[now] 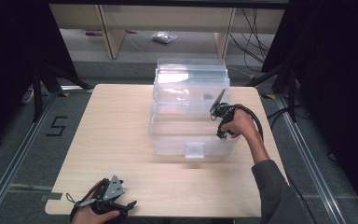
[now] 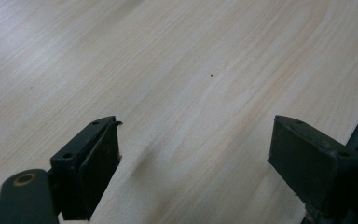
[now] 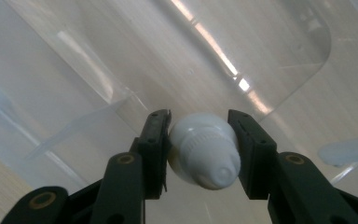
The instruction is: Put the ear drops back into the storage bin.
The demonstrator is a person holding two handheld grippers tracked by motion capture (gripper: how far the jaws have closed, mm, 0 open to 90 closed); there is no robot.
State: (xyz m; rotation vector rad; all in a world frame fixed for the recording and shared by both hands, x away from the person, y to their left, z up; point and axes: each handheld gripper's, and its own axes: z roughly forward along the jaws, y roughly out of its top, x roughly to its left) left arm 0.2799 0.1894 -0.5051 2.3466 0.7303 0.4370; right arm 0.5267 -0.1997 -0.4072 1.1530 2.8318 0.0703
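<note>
A clear plastic storage box stands in the middle of the wooden table, its lid raised upright at the back. My right gripper is at the box's right rim, reaching inside. In the right gripper view my right gripper is shut on a white bulb-shaped object, both pads pressing its sides, with the box's clear wall behind it. My left gripper rests at the table's near left edge. Its jaws stand wide open over bare wood with nothing between them.
A latch tab sticks out of the box's front. Beyond the table lie grey floor, wooden shelf legs, a plastic bag and cables. A "5" is marked on the floor at the left.
</note>
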